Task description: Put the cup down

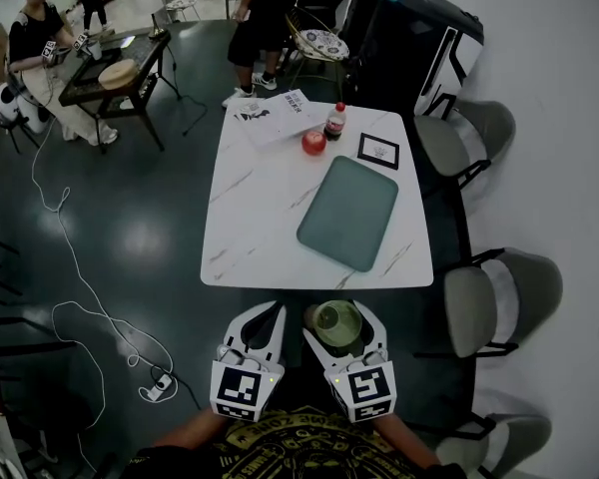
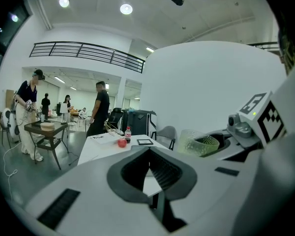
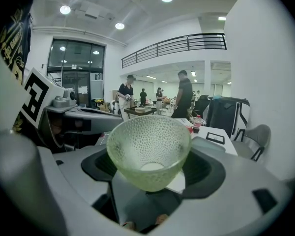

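Two grippers are hovering side by side just short of the table's [image 1: 265, 218] near edge. The right gripper [image 1: 337, 319] is clamping a pale green pebbled cup [image 3: 148, 149] between its jaws, mouth upward (the base is lying hidden between the pads), not yet over the tabletop. The left gripper [image 2: 150, 154] is holding its jaws together on nothing. The person's arms [image 1: 195, 437] are running off the head view's bottom edge.
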Action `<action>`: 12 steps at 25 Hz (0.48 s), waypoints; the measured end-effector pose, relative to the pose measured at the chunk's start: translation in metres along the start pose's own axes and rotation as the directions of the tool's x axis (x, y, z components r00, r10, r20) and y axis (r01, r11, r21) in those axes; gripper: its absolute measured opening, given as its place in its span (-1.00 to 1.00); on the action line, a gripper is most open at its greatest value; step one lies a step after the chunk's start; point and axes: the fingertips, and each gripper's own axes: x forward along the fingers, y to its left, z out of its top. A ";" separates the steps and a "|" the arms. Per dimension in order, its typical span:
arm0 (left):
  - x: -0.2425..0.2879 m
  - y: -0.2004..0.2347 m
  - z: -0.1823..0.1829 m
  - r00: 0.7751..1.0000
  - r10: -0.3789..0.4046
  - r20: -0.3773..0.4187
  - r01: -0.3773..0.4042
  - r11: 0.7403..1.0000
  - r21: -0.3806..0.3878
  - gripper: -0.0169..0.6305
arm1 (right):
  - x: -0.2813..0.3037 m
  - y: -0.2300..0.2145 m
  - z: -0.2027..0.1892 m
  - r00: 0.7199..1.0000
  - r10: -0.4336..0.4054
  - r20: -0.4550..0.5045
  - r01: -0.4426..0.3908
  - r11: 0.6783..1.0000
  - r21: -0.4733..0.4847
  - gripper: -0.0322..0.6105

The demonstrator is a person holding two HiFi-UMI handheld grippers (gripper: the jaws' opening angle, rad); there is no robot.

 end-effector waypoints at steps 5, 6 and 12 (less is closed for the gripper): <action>0.016 0.009 0.004 1.000 0.015 -0.008 -0.015 1.000 0.003 -0.91 | 0.016 -0.011 0.004 1.000 0.017 0.002 -0.017 1.000 0.005 0.28; 0.020 0.011 0.006 1.000 0.019 -0.006 -0.019 1.000 0.004 -0.91 | 0.020 -0.015 0.005 1.000 0.019 0.003 -0.019 1.000 0.005 0.28; 0.052 0.019 0.016 0.999 0.033 -0.009 -0.033 0.999 0.000 -0.91 | 0.040 -0.042 0.015 1.000 0.026 0.008 -0.026 1.000 0.005 0.28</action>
